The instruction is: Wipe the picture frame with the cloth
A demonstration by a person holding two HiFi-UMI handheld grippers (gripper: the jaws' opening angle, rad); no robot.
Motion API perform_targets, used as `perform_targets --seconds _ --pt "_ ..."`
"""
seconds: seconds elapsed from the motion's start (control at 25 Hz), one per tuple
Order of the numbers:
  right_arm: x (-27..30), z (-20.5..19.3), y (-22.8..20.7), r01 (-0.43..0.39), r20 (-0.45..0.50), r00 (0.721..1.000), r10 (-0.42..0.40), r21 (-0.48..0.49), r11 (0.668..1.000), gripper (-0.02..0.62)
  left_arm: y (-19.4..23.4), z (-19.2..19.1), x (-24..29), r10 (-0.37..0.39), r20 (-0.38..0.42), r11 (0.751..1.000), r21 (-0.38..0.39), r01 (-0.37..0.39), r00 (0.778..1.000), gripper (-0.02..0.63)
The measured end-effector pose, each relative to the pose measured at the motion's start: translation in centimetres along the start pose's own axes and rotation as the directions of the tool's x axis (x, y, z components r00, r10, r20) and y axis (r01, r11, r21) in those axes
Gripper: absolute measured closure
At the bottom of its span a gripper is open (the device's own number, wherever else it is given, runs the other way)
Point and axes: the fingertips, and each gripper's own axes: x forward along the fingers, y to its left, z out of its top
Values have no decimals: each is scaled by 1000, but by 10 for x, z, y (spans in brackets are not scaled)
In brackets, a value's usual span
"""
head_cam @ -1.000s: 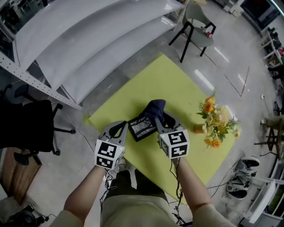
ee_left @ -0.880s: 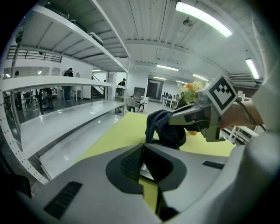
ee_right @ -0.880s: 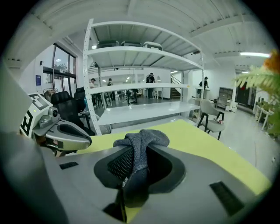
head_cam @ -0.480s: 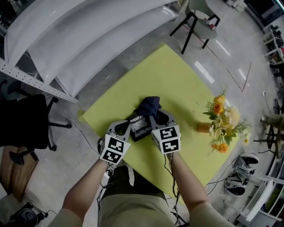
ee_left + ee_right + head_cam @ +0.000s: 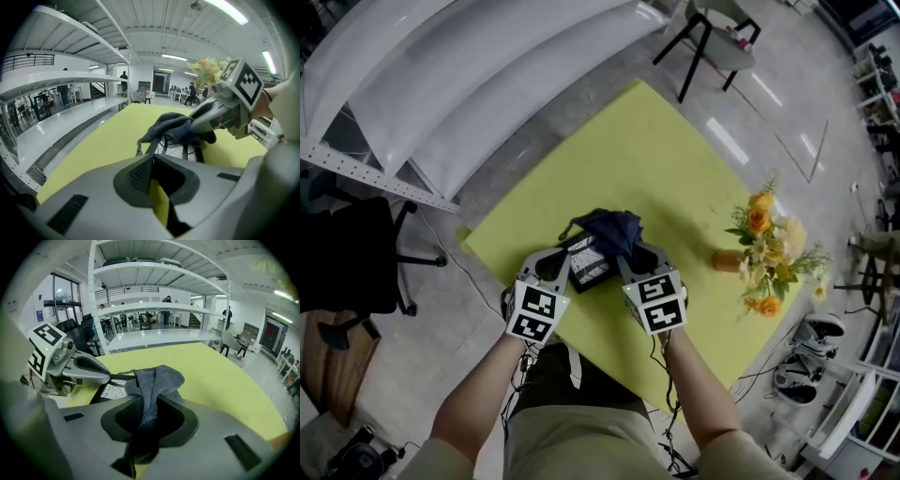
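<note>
A black picture frame [image 5: 587, 265] lies tilted on the yellow table [image 5: 675, 169], in front of me. My left gripper [image 5: 565, 266] is shut on its left edge; the right gripper view shows those fingers [image 5: 93, 371] pinched on the frame's [image 5: 104, 392] black rim. The dark blue cloth [image 5: 610, 230] is bunched over the frame's far part, and my right gripper [image 5: 628, 251] is shut on it. In the right gripper view the cloth [image 5: 157, 379] rises from between the jaws. In the left gripper view the cloth [image 5: 173, 125] covers the frame's [image 5: 177, 149] top.
A vase of orange and cream flowers [image 5: 764, 248] stands on the table's right side. White shelving [image 5: 469, 84] runs along the far left, with a chair [image 5: 717, 37] beyond the table. A black office chair [image 5: 356, 262] is at the left, and shoes [image 5: 806, 342] lie on the floor at the right.
My right gripper has drawn the cloth leftward over the frame's upper part. The left gripper keeps its hold on the frame, which has shifted slightly with both hands.
</note>
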Motion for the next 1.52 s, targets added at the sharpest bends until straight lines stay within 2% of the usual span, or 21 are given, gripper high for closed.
perform_targets --seconds 0.16,0.28,0.36,0.44,0.52,0.68,0.88,1.0,1.16,1.52 --pt "-15 -16 -2 -15 -51 999 17 23 1000 508 0 0 1 -14 -14 1000 7 14 1000 597" --pt "-24 -36 -2 -19 -147 989 23 29 999 508 -1 0 2 -16 -11 1000 4 16 1000 597" --pt "-34 -41 -2 -21 -187 982 33 68 997 508 -1 0 2 -18 -7 1000 -6 18 1000 598" --pt "-45 -26 -1 -27 -147 988 44 110 994 508 -1 0 2 -16 -3 1000 -12 16 1000 598" --pt "-52 -4 1 -31 -71 997 39 110 993 508 0 1 1 -12 6 1000 -23 13 1000 598" --pt "-50 41 14 -45 83 996 42 41 998 507 -3 -3 -8 -22 14 999 -45 22 1000 598" --pt "-17 64 36 -59 140 988 64 -35 998 506 -13 -10 -18 -56 40 996 -73 58 998 598" --pt "9 56 43 -58 113 992 63 -47 997 506 -18 -15 -18 -69 26 995 -64 71 997 598" --pt "24 32 47 -52 25 998 53 -57 997 506 -19 -17 -16 -69 7 996 -50 69 998 598" --pt "-5 -11 45 -34 -79 996 31 -49 998 506 -17 -18 -15 -78 -12 995 -70 77 997 597"
